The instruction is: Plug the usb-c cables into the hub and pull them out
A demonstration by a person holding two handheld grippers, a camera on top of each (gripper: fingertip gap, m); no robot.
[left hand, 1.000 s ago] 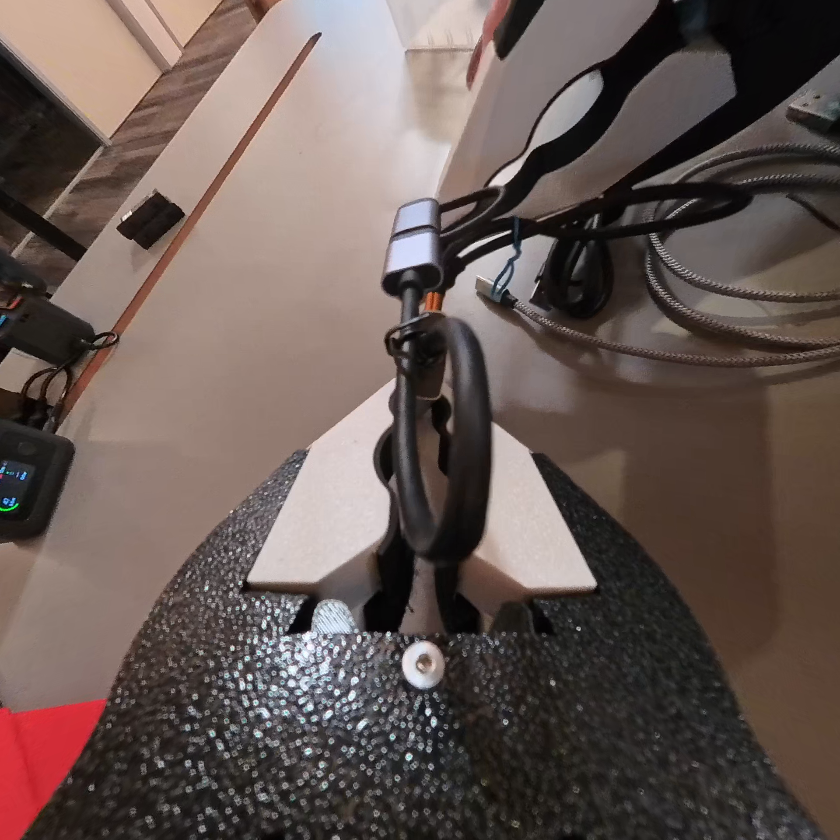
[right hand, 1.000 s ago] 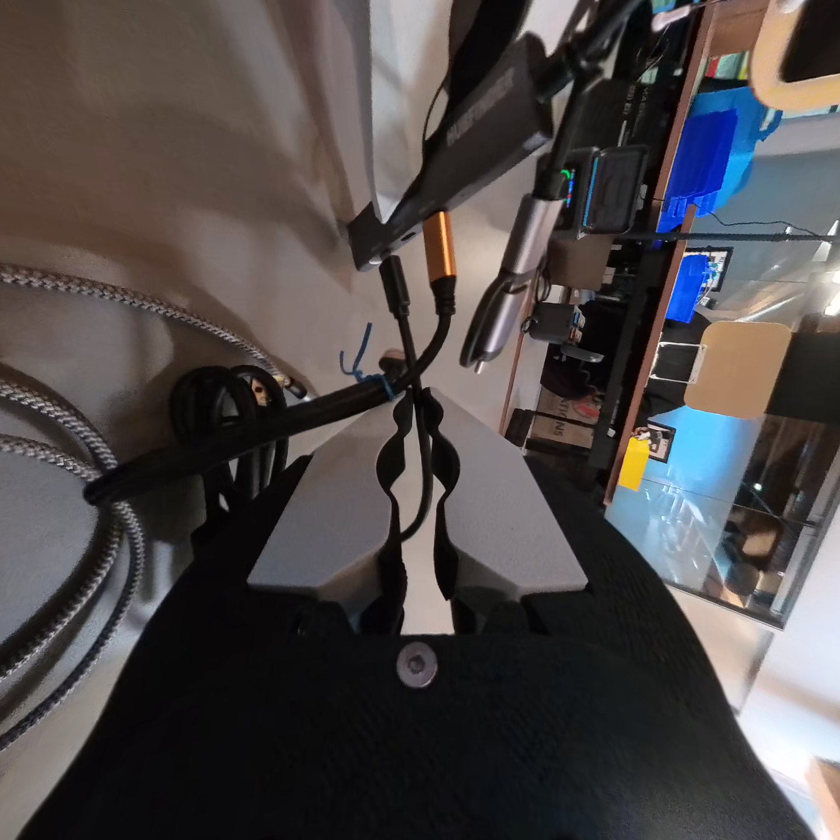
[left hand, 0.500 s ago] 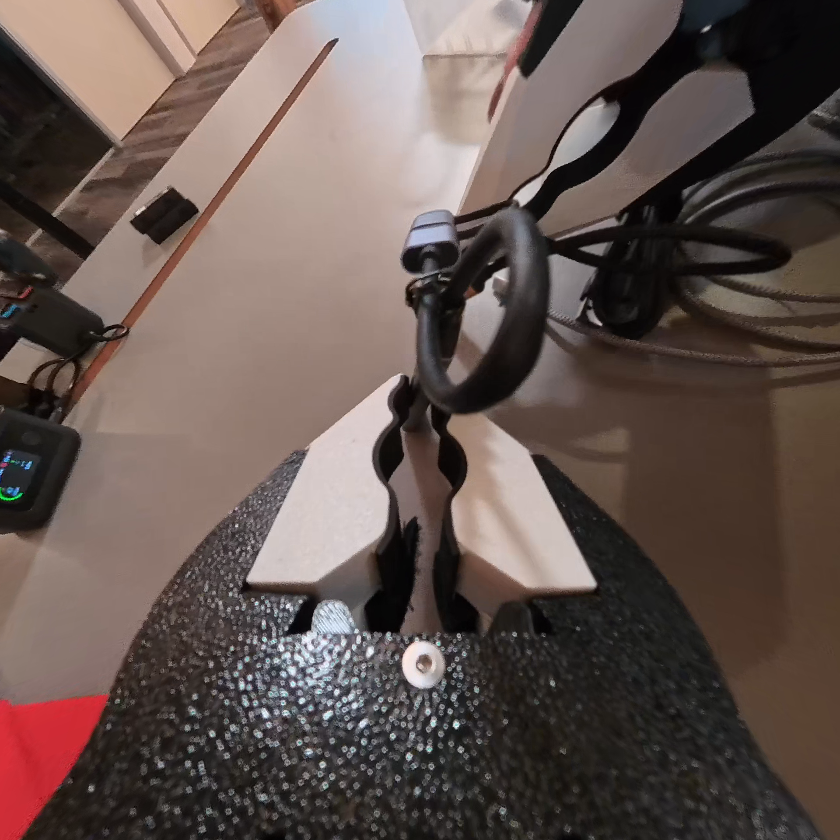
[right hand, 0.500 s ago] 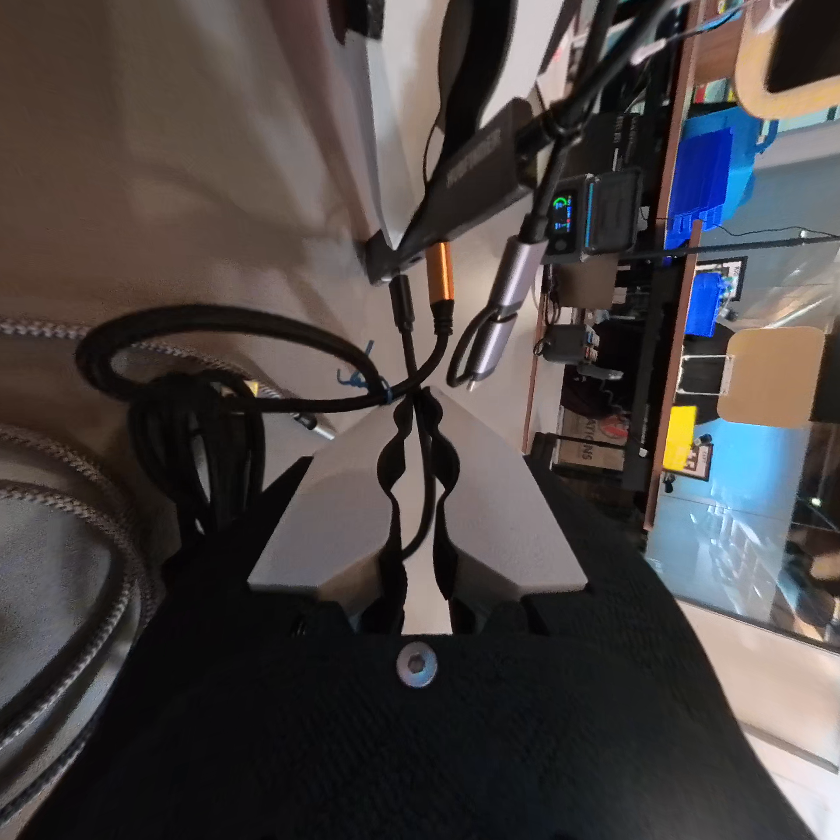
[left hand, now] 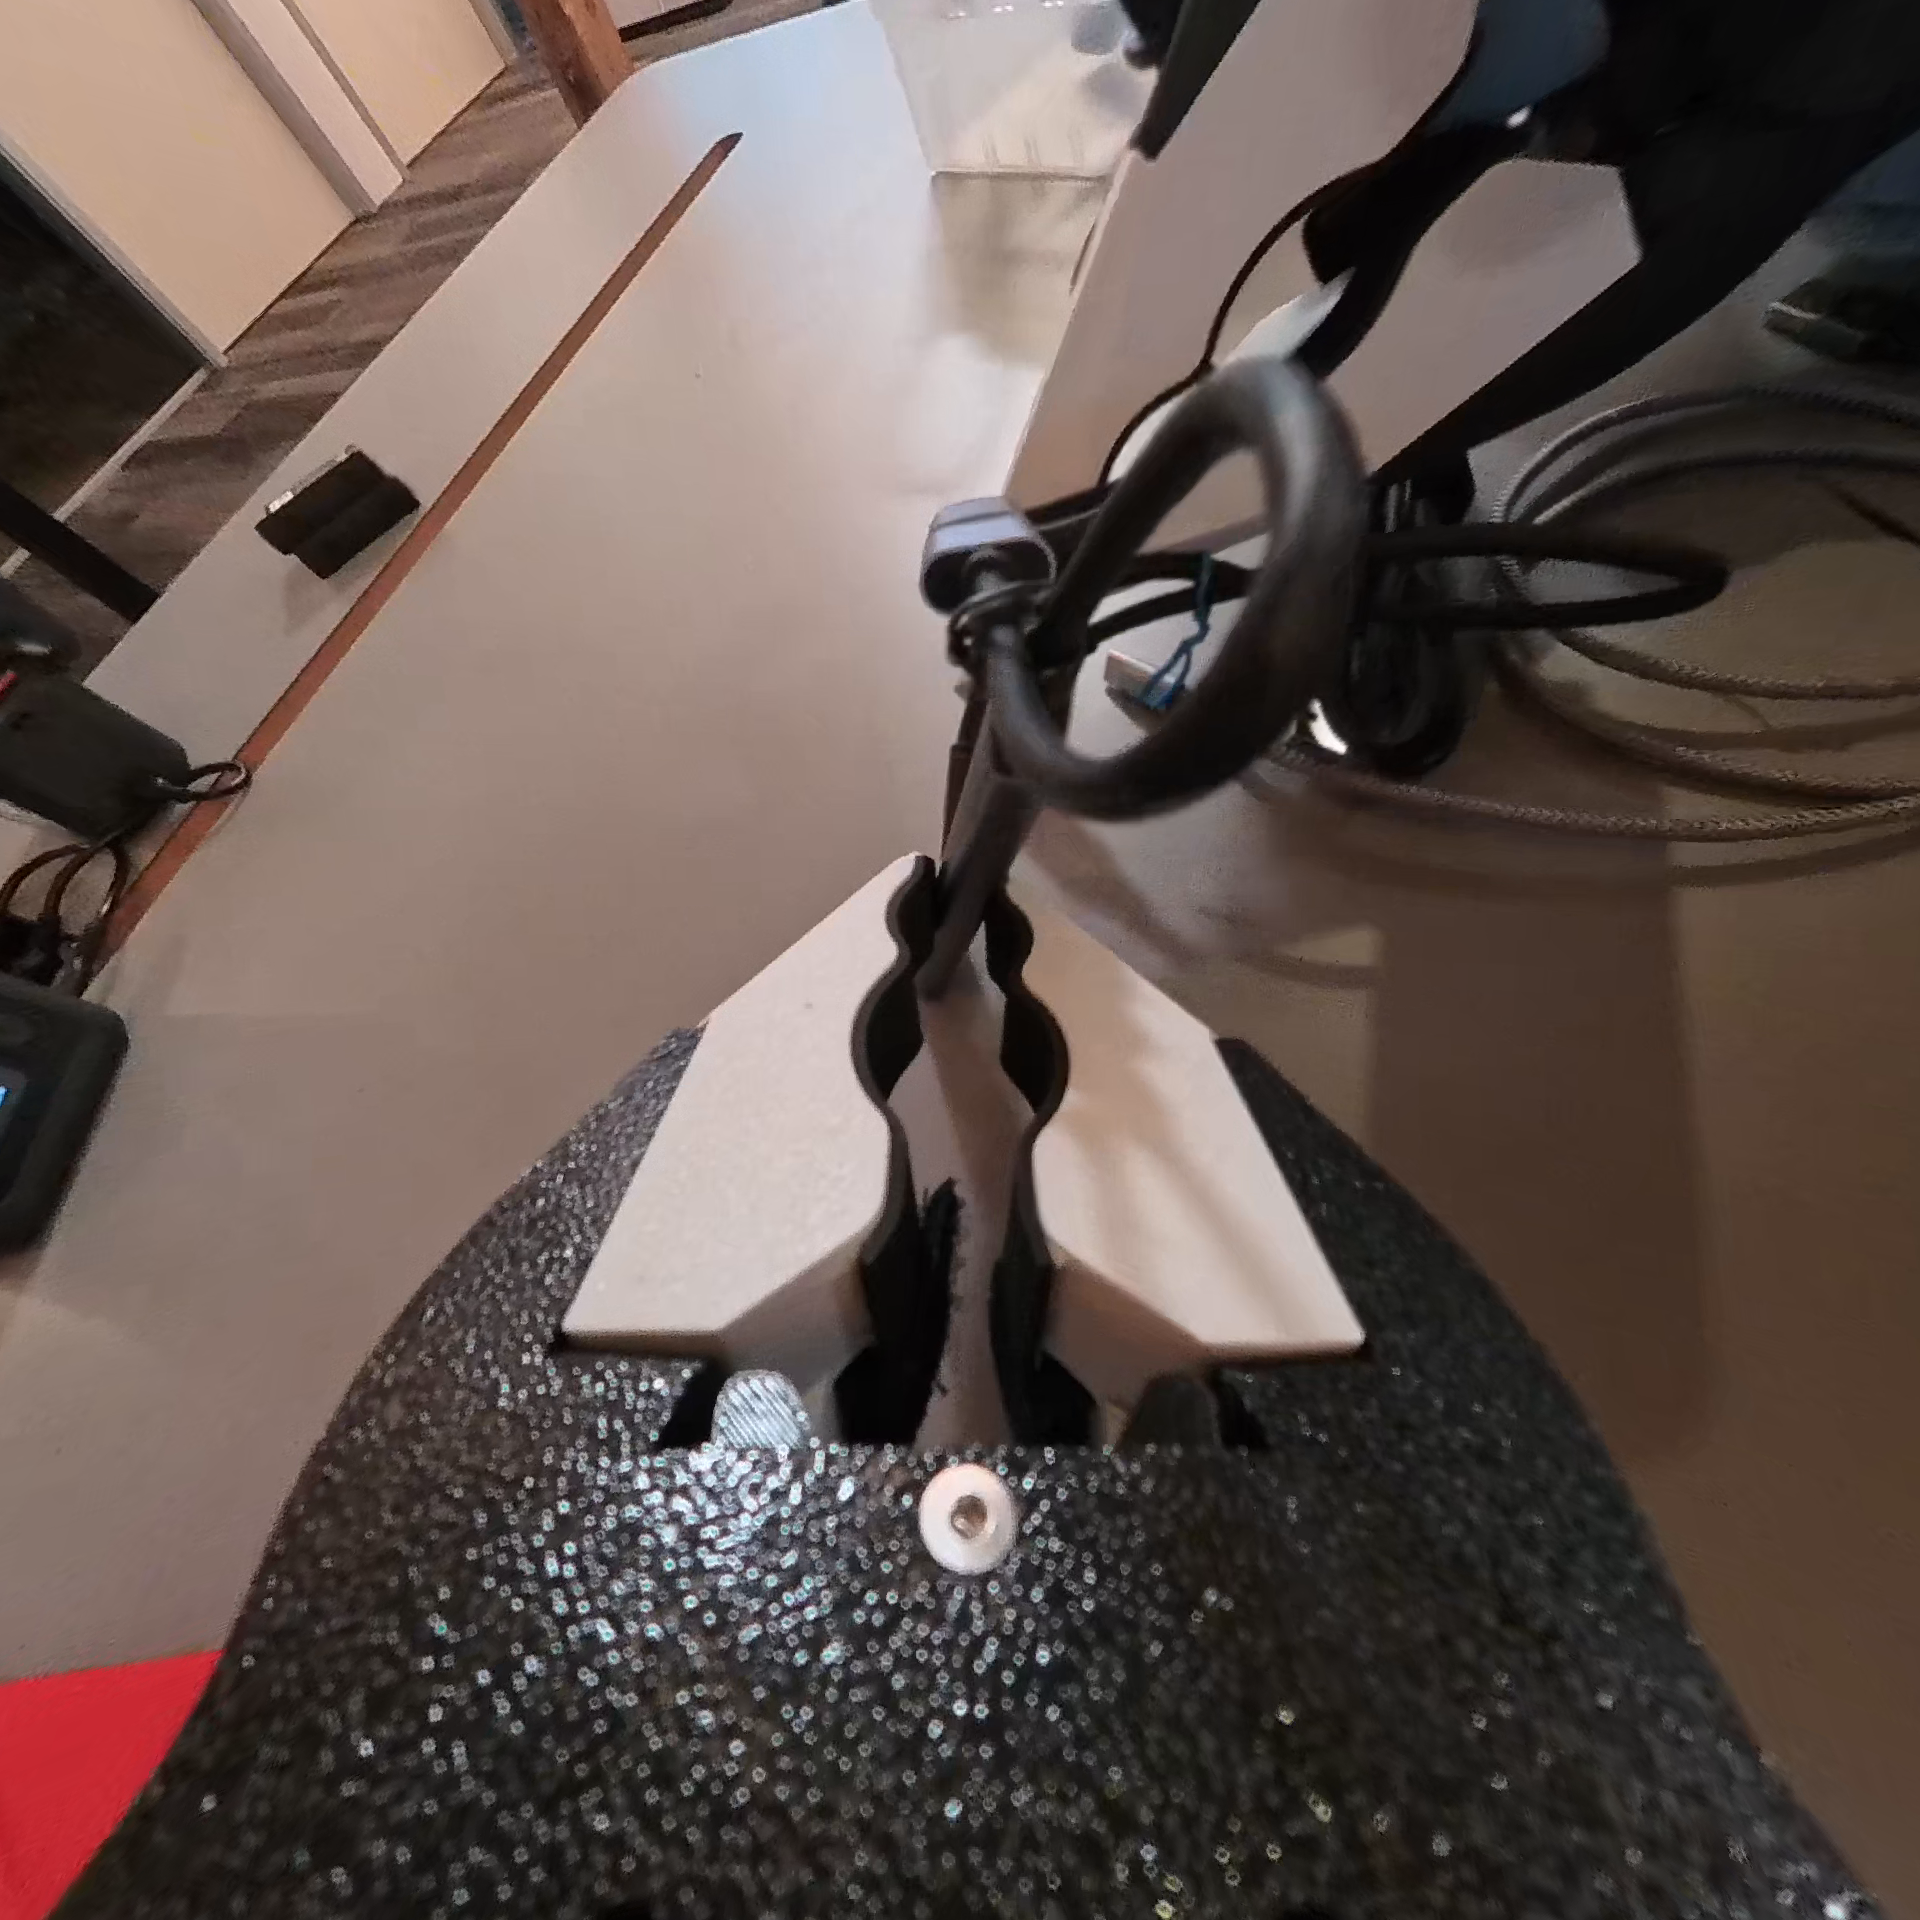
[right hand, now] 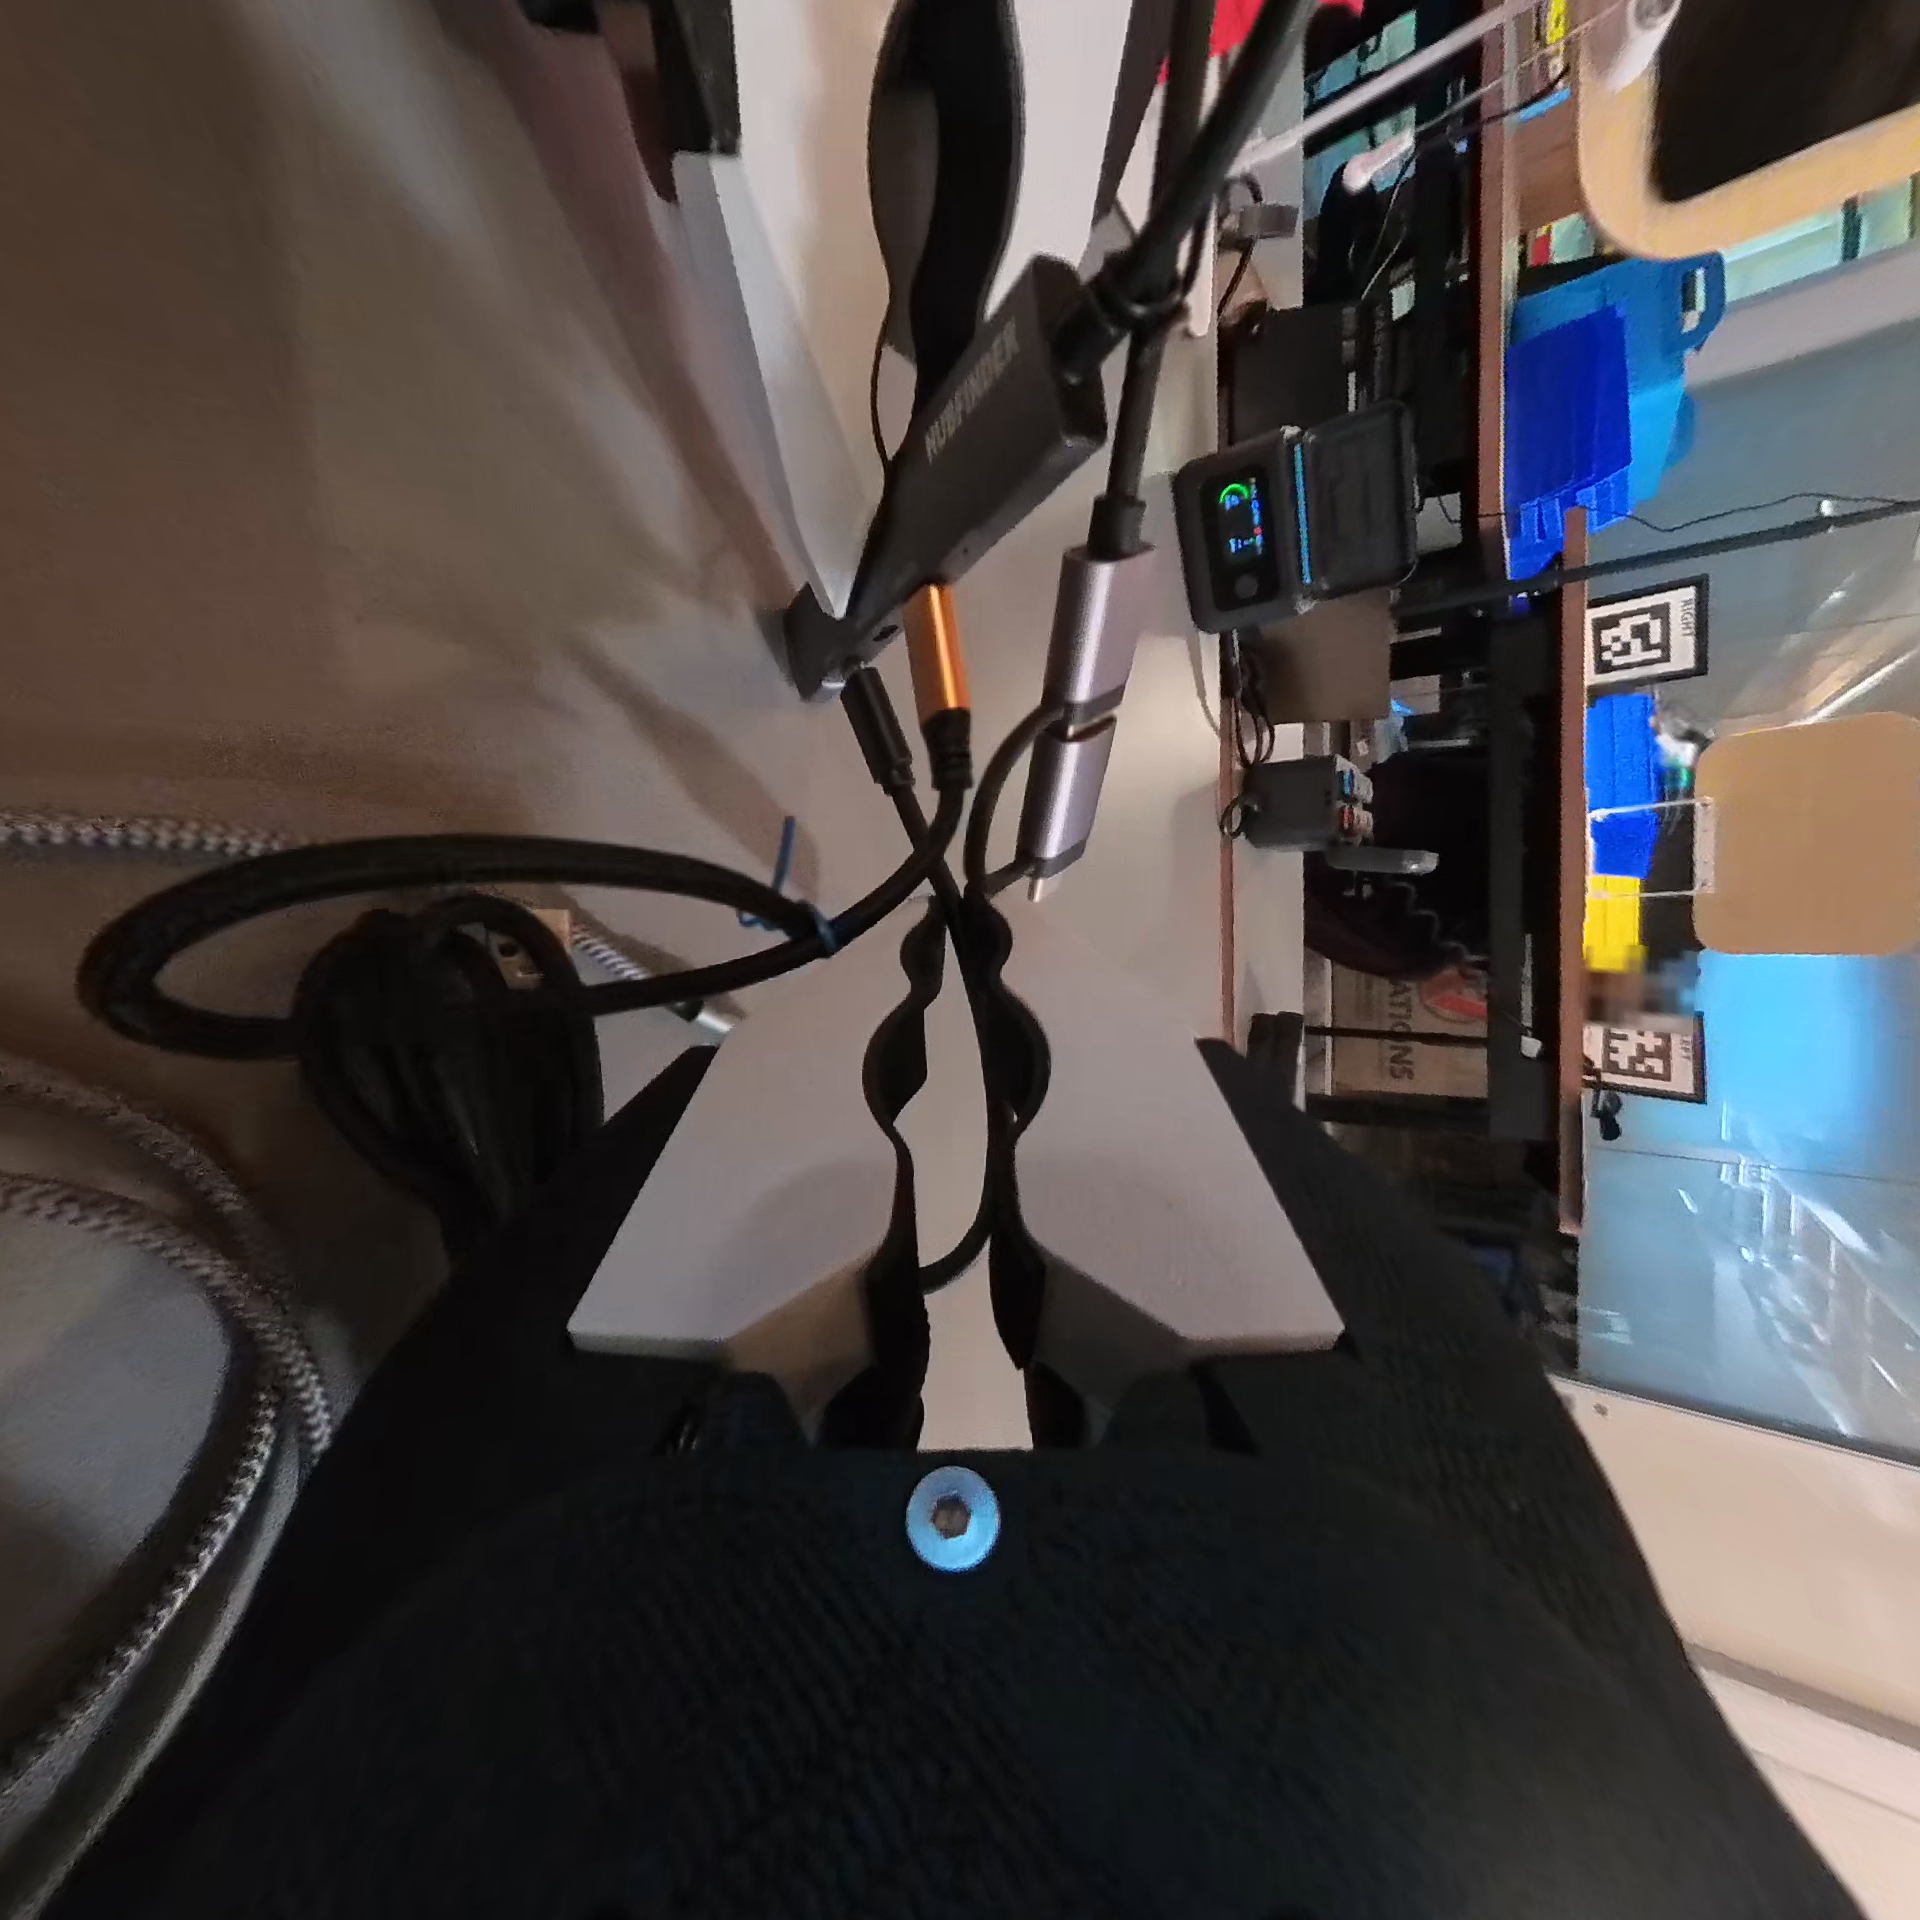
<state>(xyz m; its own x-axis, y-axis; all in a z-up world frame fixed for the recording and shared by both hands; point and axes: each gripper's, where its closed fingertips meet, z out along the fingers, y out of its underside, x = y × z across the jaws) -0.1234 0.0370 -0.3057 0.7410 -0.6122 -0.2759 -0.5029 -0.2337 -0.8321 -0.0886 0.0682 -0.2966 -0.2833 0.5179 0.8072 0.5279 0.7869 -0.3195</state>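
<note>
Dangling dark slim hub (right hand: 966,457), black and orange plugs (right hand: 935,655) seated

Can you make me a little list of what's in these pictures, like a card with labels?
place: a pale table
left gripper: shut on the hub, pinching its dark end
hub: dark stick, lifted off the table
plugs in hub: a thin black cable and an orange plug
right gripper: shut on the thin black cable
silver plug: hanging free beside the hub
spare cables: braided grey cable coiled on the table
</note>
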